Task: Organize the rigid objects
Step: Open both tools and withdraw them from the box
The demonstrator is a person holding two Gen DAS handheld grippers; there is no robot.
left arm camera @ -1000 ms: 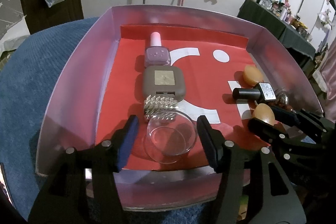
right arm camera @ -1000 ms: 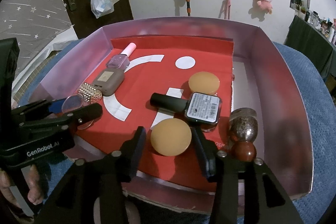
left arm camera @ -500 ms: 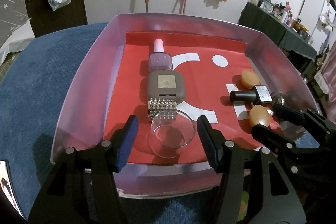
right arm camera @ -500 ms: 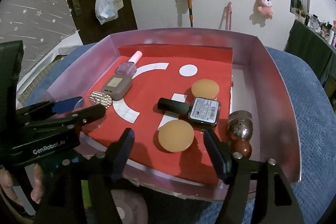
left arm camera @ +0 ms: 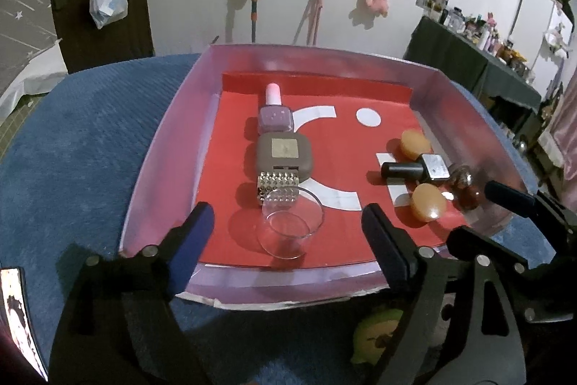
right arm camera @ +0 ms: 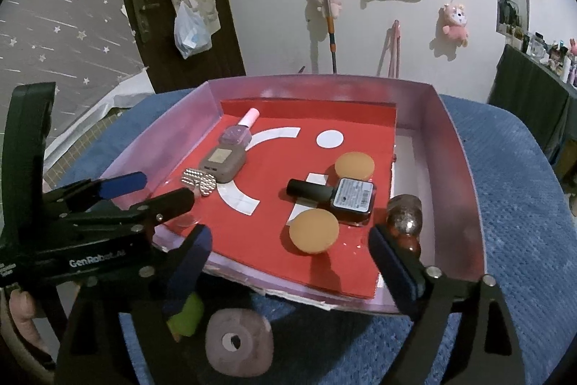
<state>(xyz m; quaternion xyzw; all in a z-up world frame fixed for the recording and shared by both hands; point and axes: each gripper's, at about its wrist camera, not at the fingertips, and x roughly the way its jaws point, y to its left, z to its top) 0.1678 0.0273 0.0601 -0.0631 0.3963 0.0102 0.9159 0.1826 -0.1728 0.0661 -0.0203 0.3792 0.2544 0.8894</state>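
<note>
A pink tray (left arm camera: pixel 166 147) with a red liner holds a lilac polish bottle (left arm camera: pixel 274 118), a taupe compact (left arm camera: pixel 283 156), a studded silver box (left arm camera: pixel 277 188) and a clear glass cup (left arm camera: pixel 288 222) in a column. To the right lie a black polish bottle (right arm camera: pixel 335 195), two orange discs (right arm camera: pixel 313 230) (right arm camera: pixel 354 165) and a metallic ball (right arm camera: pixel 404 213). My left gripper (left arm camera: pixel 286 240) hovers at the tray's near edge, jaws opening, the cup between them untouched. My right gripper (right arm camera: pixel 292 258) is also opening, clear of the near disc.
The tray sits on a blue cloth (left arm camera: pixel 83 139). In front of it lie a green-yellow toy (left arm camera: pixel 375 334) and a pinkish round object (right arm camera: pixel 238 341). Behind are a white wall with plush toys and a dark door (right arm camera: pixel 162 6). A dark table (left arm camera: pixel 468 60) stands at the right.
Both grippers have pulled back and up from the tray and spread their jaws wider. The glass cup and the near orange disc stay lying on the red liner.
</note>
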